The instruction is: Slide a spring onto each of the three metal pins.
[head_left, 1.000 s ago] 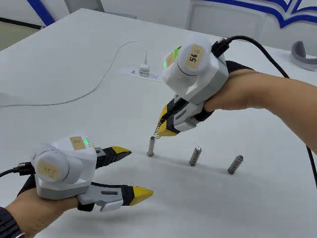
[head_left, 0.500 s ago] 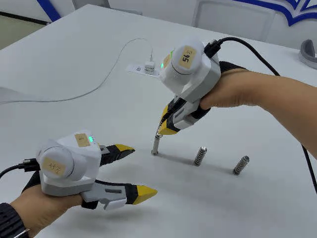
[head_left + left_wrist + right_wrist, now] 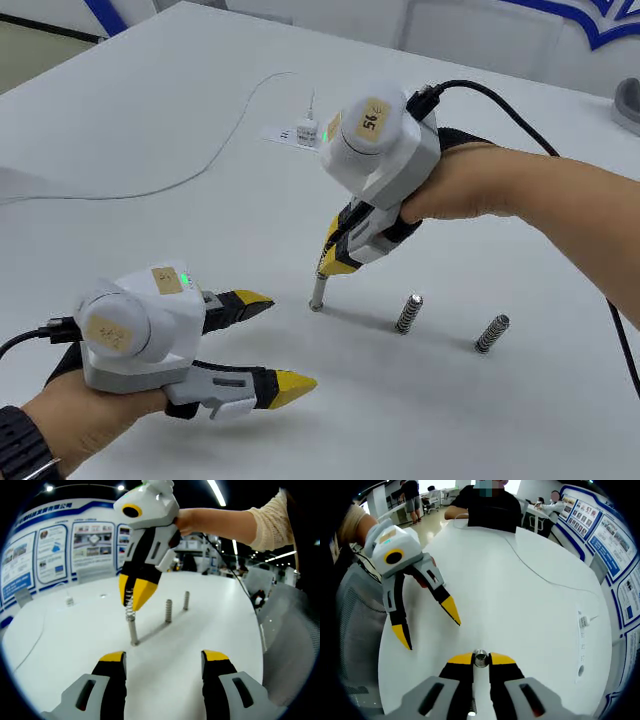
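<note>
Springs, three in all, matched to three upright metal pins on a white table (image 3: 150, 140). At far left, left gripper (image 3: 291, 340) held low and level in a hand, jaws spread wide, nothing between them. Next, bare leftmost pin (image 3: 317, 293), with first spring (image 3: 129, 607) meeting its top, pinched in the closed tips of right gripper (image 3: 327, 266), angled steeply down from a bent wrist. Further right, second spring (image 3: 408, 314) sleeved on middle pin (image 3: 414, 299), third spring (image 3: 491, 335) on right pin (image 3: 502, 320). Left gripper view: coil hanging below the yellow tips. Right gripper view: same coil end-on, a ring between the tips.
</note>
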The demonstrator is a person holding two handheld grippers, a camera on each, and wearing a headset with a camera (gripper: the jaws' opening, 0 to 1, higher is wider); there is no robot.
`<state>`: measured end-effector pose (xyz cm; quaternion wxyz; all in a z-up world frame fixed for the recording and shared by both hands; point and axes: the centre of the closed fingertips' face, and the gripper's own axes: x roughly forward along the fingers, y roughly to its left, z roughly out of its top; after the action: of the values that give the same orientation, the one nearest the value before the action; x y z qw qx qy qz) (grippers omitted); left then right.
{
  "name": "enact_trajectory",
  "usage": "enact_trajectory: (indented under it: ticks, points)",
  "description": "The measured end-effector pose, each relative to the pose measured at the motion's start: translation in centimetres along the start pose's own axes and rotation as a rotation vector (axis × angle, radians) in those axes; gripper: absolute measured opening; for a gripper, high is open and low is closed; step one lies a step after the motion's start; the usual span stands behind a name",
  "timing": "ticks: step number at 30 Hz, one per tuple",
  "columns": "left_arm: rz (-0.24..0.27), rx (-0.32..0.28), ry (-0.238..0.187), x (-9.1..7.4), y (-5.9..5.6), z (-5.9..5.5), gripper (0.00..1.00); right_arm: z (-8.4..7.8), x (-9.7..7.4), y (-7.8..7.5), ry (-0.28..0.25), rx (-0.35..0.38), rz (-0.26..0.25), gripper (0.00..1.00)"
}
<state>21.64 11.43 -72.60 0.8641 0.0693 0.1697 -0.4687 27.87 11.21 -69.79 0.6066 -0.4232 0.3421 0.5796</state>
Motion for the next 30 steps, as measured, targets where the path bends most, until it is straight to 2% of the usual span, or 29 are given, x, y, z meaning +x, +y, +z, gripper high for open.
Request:
enact_trajectory:
  ticks: [8, 30]
  points:
    - [-0.002, -0.006, 0.003, 0.0, 0.0, -0.3, 0.61, -0.9, 1.5, 0.1, 0.048, 0.016, 0.023, 0.13]
    - [0.001, -0.017, 0.015, 0.1, 0.1, -0.8, 0.60, -2.1, 4.1, 0.2, 0.085, 0.039, 0.032, 0.13]
